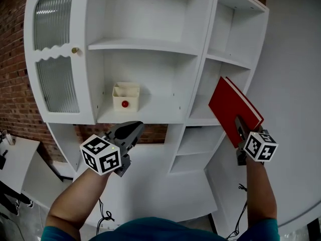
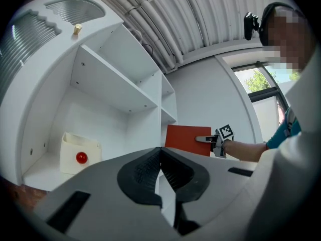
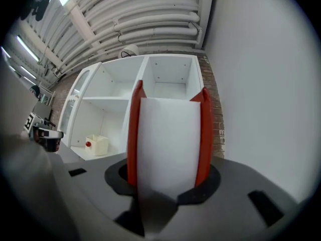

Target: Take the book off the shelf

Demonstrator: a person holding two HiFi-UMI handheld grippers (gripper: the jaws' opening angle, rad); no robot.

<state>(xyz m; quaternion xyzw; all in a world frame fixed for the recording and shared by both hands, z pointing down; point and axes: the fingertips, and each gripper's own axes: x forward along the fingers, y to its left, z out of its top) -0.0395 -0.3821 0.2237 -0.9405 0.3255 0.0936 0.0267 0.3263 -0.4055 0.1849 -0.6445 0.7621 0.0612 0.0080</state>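
A red hardcover book (image 1: 231, 107) is held in the air in front of the right column of the white shelf unit (image 1: 150, 46), tilted, its lower edge clamped in my right gripper (image 1: 239, 127). In the right gripper view the book (image 3: 168, 134) stands between the jaws, white page edges facing the camera with a red cover on each side. From the left gripper view the book (image 2: 188, 139) shows beyond the shelf's side. My left gripper (image 1: 131, 130) hangs below the middle shelf with its jaws together and nothing in them; its pads (image 2: 161, 172) meet.
A small cream box (image 1: 125, 96) with a red knob sits on the middle shelf. A glass-fronted cabinet door (image 1: 52, 59) closes the left compartment. A white wall (image 1: 296, 99) runs along the right; brick wall (image 1: 12, 84) lies to the left. A white table (image 1: 15, 159) stands at lower left.
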